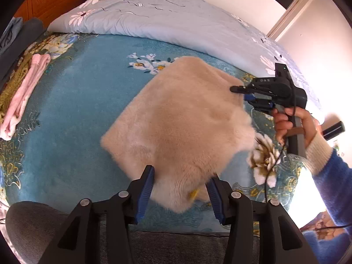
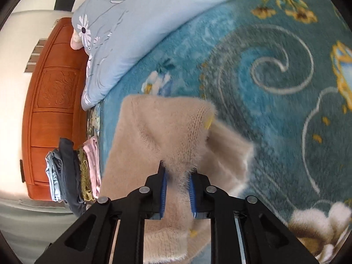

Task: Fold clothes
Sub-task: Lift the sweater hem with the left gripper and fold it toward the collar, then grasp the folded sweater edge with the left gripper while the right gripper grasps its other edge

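A fuzzy beige sweater (image 1: 180,118) lies folded into a rough square on the blue floral blanket (image 1: 77,114). My left gripper (image 1: 180,189) is open, its blue pads either side of the sweater's near corner without pinching it. My right gripper (image 1: 242,92) is at the sweater's far right edge, held by a hand in a blue sleeve. In the right wrist view the right gripper (image 2: 177,182) is shut on a raised fold of the sweater (image 2: 167,132), lifting it above the blanket (image 2: 275,88).
A pale blue flowered duvet (image 1: 165,15) is bunched along the far side of the bed. A stack of folded clothes (image 2: 74,171), pink on top (image 1: 26,92), sits at the left near the wooden headboard (image 2: 50,110). A grey cushion (image 1: 33,226) is at bottom left.
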`<state>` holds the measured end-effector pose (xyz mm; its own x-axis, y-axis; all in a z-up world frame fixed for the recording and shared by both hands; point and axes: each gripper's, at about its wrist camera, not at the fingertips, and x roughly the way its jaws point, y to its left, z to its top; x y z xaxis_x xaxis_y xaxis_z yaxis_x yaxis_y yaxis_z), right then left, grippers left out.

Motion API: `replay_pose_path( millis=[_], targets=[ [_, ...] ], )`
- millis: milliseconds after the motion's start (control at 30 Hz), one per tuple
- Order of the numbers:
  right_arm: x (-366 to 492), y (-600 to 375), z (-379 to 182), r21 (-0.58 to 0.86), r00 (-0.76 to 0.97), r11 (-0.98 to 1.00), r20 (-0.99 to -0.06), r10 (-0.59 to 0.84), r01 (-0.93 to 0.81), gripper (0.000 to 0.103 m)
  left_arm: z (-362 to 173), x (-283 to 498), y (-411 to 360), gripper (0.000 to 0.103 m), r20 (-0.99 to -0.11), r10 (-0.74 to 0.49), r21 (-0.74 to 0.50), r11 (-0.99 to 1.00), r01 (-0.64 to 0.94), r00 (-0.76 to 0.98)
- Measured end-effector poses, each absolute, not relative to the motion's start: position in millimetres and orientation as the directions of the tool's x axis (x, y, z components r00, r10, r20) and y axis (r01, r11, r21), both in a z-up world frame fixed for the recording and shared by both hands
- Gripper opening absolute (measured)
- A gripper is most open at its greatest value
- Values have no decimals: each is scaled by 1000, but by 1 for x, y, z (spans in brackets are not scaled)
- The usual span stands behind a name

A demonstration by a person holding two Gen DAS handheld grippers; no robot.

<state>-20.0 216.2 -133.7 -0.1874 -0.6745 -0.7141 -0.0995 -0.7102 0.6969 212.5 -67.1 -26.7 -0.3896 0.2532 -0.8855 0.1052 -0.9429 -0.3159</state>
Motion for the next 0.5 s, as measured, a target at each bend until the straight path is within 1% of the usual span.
replay_pose_path(
  millis=[100, 167, 233, 267, 300, 400, 433, 500],
  targets=[
    [-47, 214, -116, 677, -227, -733, -726, -648, -73, 15, -19, 217, -74, 52, -855, 319, -393, -913, 108, -409],
    [-55, 211, -113, 649, -207, -758, -751, -627, -61, 15, -12, 221, -81, 52, -826, 354, -442, -889, 116, -438],
    [-55, 208, -114, 615, -172, -787, -781, -601, -44, 15, -7, 225, -94, 55, -790, 381, -500, -854, 146, -480],
    [-50, 209, -116, 598, -155, -801, -795, -587, -35, 15, -9, 224, -103, 59, -785, 376, -517, -835, 186, -492],
    [-43, 211, -120, 586, -134, -809, -805, -578, -37, 15, -14, 223, -111, 61, -794, 362, -522, -818, 242, -489],
    [-20, 229, -125, 642, -125, -763, -765, -631, -73, 15, -44, 215, -137, 61, -847, 332, -506, -743, 439, -414],
    [-14, 236, -125, 666, -134, -741, -744, -654, -86, 15, -58, 212, -143, 61, -863, 337, -496, -708, 503, -377],
    [-6, 247, -124, 675, -145, -731, -737, -660, -101, 15, -86, 205, -150, 61, -877, 370, -479, -631, 610, -306]
  ],
)
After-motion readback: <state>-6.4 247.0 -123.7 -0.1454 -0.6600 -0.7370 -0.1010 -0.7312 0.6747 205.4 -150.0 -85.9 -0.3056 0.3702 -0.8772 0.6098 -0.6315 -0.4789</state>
